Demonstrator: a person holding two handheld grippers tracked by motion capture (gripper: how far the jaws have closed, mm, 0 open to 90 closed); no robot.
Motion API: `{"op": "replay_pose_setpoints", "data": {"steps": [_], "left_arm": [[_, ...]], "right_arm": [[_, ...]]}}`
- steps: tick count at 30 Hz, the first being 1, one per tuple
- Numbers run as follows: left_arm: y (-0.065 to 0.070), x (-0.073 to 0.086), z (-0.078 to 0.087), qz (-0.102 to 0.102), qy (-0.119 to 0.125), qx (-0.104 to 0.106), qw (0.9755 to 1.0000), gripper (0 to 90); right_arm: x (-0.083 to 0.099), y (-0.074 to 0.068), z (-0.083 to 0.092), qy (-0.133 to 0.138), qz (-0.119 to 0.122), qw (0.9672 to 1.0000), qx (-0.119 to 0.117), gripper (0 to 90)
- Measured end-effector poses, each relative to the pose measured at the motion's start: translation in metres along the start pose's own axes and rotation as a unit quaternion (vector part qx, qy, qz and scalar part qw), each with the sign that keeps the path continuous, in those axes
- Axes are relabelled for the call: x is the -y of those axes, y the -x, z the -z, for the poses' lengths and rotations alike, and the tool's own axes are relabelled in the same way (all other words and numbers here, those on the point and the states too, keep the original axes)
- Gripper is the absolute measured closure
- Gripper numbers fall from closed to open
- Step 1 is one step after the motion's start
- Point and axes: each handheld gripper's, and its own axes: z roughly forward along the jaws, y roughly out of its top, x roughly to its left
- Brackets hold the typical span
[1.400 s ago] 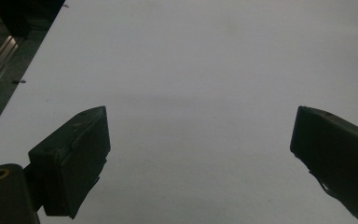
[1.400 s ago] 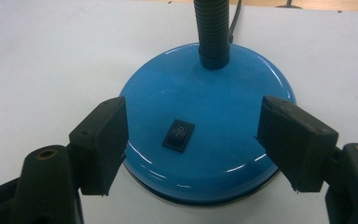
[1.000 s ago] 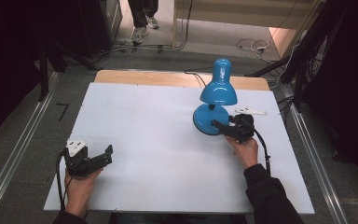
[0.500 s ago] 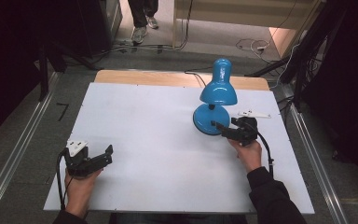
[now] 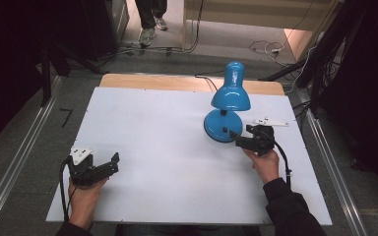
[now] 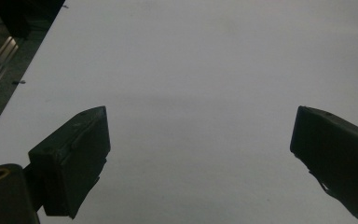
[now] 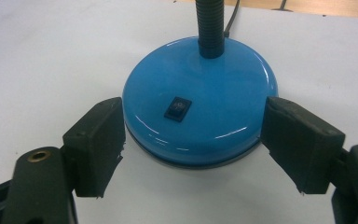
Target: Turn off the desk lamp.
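A blue desk lamp [image 5: 230, 93] stands at the right of the white table [image 5: 152, 132]. Its round base [image 7: 200, 102] carries a black rocker switch [image 7: 177, 108] and a black flexible neck [image 7: 210, 23]. My right gripper [image 5: 235, 136] is open, its jaws standing on either side of the near edge of the base; whether they touch it I cannot tell. My left gripper [image 5: 108, 162] is open over bare table at the near left, with nothing between its pads [image 6: 81, 158].
A wooden strip [image 5: 187, 82] runs along the table's far edge. The lamp's cord [image 5: 204, 78] trails off that edge. Metal rails [image 5: 19, 162] flank the table. A person's legs [image 5: 150, 19] stand on the floor beyond, among cables.
My right gripper has drawn back slightly from the lamp base toward the near right. The left gripper has stayed put.
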Motion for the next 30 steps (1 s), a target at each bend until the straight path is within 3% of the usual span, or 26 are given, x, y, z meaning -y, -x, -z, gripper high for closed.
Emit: {"op": "replay_pose_setpoints", "data": {"steps": [15,30], "left_arm": [[0.0,0.0,0.0,0.001,-0.001,-0.001,1.0,5.1],[0.0,0.0,-0.001,0.002,-0.002,0.0,1.0,5.1]], "right_arm": [[0.016,0.011,0.023,0.002,0.0,1.0,0.003,20.3],[0.035,0.024,0.044,0.006,-0.015,0.9999,0.004,19.5]]}}
